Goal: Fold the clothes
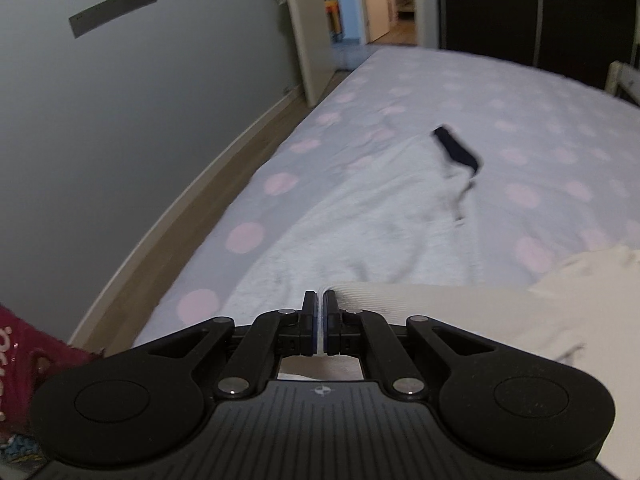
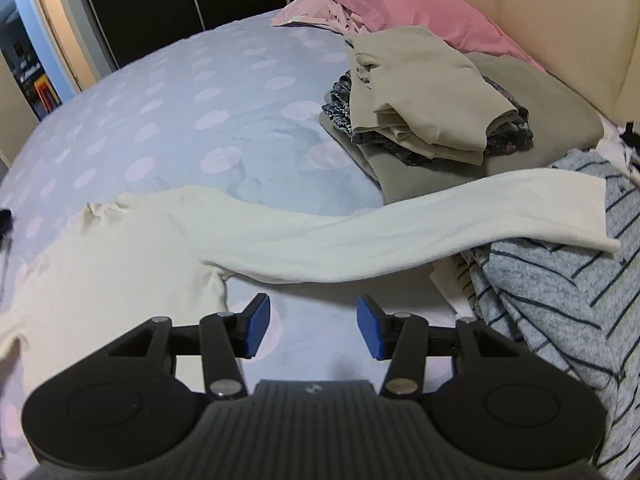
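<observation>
One cream top [image 2: 120, 264] lies spread on the dotted bed [image 2: 180, 128], its single long sleeve [image 2: 400, 236] stretched rightward, the cuff resting on a grey striped garment [image 2: 560, 288] at the bed's right edge; my left gripper [image 1: 320, 300] has its jaws pressed together on the ribbed edge of that top, a thin strip of fabric between the pads; my right gripper [image 2: 313, 322] hangs with jaws wide and nothing between its two blue pads [image 2: 258, 324], just beside the armpit of the top, over bare sheet; in the left view a pale grey garment [image 1: 360, 216] lies beyond the cream one, with one dark collar [image 1: 456, 148], blurred; behind the sleeve stands one stack of folded clothes [image 2: 432, 108], a beige piece uppermost, a patterned one under it, a grey-green one at the base; two pink pillows [image 2: 400, 4] sit at the headboard; an open doorway [image 1: 360, 0] shows past the bed's far end.
</observation>
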A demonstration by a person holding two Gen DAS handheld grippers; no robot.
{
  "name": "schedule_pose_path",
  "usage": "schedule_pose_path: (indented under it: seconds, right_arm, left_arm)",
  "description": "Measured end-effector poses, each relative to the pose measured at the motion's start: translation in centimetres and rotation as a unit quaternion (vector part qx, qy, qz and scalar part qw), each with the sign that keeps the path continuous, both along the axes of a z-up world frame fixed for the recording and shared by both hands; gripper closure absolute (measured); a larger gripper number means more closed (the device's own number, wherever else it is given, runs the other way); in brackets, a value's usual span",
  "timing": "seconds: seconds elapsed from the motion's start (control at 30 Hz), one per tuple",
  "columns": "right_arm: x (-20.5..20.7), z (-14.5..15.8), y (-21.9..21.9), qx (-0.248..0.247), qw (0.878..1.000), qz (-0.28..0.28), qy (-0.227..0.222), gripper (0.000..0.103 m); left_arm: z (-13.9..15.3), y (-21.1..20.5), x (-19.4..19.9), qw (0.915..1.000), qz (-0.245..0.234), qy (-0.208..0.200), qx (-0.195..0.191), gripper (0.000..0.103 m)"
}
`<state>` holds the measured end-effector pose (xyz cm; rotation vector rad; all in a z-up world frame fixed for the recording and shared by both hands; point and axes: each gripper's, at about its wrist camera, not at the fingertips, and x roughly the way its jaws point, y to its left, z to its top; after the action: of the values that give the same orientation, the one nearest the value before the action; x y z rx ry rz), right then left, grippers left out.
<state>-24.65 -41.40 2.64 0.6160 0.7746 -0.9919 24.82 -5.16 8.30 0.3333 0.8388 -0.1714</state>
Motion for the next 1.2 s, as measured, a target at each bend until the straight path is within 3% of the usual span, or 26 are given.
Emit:
schedule_pose_path:
  seconds: [0.17,0.3,0.4,0.47,0.5,0.63,0.73,0.93,1.2]
  right_arm:
    - [0.4,-0.8,-0.2,-0.001,1.000,0.007,0.021,0.051]
    - [0.6,-1.1,-0.2,0.005,1.000,0.016,0.021,0.051]
    - [1.0,-1.4,-0.1,0.016,0.999,0.030,0.016,0.051]
    - [1.4,-1.6,0.1,0.020,0.999,0.044,0.016,0.051]
    - [1.6,-1.8,0.4,0.021,0.998,0.054,0.017,0.051]
    - [2.5,-2.7,1.7,0.036,0.994,0.098,0.030,0.051]
    - [3.2,-3.7,3.0,0.050,0.989,0.134,0.044,0.051]
    - [3.9,-6.1,6.3,0.071,0.975,0.196,0.081,0.051]
    - [3.2,-7.9,9.1,0.080,0.961,0.244,0.107,0.051]
  left_arm:
    - [-3.2,0.0,3.6,0.9986,0.029,-0.001,0.045,0.102]
    - [-5.0,0.1,4.1,0.9991,0.040,0.004,0.016,0.101]
    - [-4.9,0.0,2.6,0.9982,0.042,-0.038,0.020,0.095]
    - [-4.6,-0.4,0.5,0.9966,0.025,-0.075,0.024,0.086]
    - [-4.5,-0.7,-0.5,0.9971,0.009,-0.074,0.017,0.084]
    - [-4.8,-2.6,-5.2,0.9973,-0.068,-0.022,-0.016,0.084]
    - [-5.8,-4.1,-9.5,0.9907,-0.128,0.031,-0.034,0.084]
    - [-10.1,-5.9,-18.2,0.9602,-0.220,0.162,-0.057,0.084]
    - [-16.4,-7.5,-24.7,0.9242,-0.247,0.283,-0.066,0.082]
